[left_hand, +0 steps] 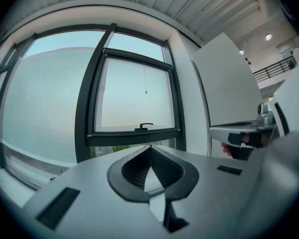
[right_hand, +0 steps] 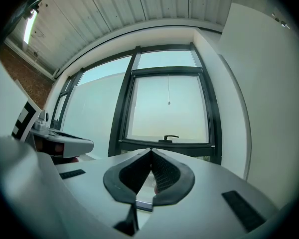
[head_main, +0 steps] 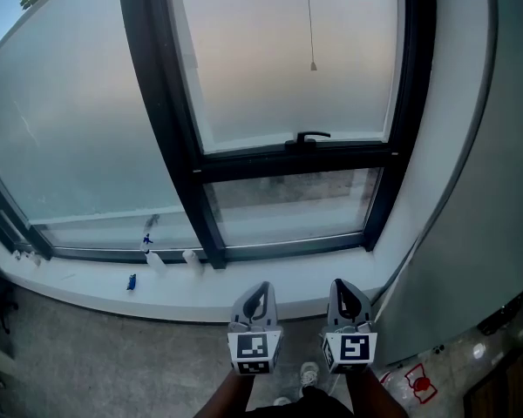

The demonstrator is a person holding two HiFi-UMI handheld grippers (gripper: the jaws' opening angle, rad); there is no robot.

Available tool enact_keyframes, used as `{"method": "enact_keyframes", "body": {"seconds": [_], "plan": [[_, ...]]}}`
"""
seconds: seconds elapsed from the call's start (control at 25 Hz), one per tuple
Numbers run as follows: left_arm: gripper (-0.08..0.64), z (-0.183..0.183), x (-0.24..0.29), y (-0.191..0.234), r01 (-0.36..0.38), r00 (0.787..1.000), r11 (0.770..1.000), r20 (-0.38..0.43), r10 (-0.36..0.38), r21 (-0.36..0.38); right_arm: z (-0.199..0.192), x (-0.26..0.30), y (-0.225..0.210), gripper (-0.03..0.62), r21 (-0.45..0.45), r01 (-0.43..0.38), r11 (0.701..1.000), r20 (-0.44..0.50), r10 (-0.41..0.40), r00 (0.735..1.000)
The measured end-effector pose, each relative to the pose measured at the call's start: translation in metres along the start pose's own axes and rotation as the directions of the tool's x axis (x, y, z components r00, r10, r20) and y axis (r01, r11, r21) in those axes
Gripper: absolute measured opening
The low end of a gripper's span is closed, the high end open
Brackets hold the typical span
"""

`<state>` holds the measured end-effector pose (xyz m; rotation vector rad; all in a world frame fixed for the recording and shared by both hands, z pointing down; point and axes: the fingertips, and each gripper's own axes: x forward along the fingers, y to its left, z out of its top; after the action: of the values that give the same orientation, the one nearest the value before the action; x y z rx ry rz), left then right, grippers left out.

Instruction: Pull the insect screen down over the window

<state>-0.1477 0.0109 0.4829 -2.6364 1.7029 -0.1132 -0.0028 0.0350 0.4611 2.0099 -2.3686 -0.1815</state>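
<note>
A dark-framed window point(head_main: 296, 77) stands ahead, with a thin pull cord point(head_main: 312, 63) that ends in a small weight hanging in front of its upper pane. A black handle point(head_main: 307, 137) sits on the crossbar below that pane. The cord point(left_hand: 145, 90) and handle point(left_hand: 144, 126) show in the left gripper view, and the cord point(right_hand: 168, 102) and handle point(right_hand: 170, 138) in the right gripper view. My left gripper point(head_main: 256, 296) and right gripper point(head_main: 347, 294) are side by side, well short of the window, level, both shut and empty.
A white sill point(head_main: 113, 273) runs under the glass with a small spray bottle point(head_main: 151, 252) and a blue item point(head_main: 132, 281) on it. A white wall point(head_main: 479, 190) juts out on the right. A wide fixed pane point(head_main: 70, 120) fills the left.
</note>
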Motion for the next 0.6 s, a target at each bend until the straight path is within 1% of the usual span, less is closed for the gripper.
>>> {"method": "enact_keyframes", "body": {"seconds": [0.08,0.24,0.32,0.52,0.6], "plan": [[0.003,0.003,0.008,0.001,-0.002,1.000,1.000,0.007,0.002,0.005,0.000,0.009,-0.003,0.003,0.005,-0.002,1.000,0.004,0.002,1.000],[0.003,0.015,0.022,0.004,-0.013,0.999,1.000,0.051,0.012,0.022,0.002,0.026,-0.013,0.003,-0.016,0.004,1.000,0.008,-0.004,1.000],[0.003,0.016,0.031,0.002,-0.009,0.999,1.000,0.053,0.008,0.026,-0.001,0.032,-0.021,0.003,-0.018,0.009,1.000,0.003,-0.009,1.000],[0.003,0.016,0.053,0.008,-0.030,0.999,0.999,0.043,0.030,0.010,-0.010,0.054,-0.042,0.003,0.042,0.015,0.999,-0.010,-0.015,1.000],[0.003,0.013,0.063,0.008,-0.040,0.999,0.999,0.033,0.039,0.007,-0.012,0.063,-0.051,0.003,0.052,0.016,0.999,-0.009,-0.016,1.000]]}}
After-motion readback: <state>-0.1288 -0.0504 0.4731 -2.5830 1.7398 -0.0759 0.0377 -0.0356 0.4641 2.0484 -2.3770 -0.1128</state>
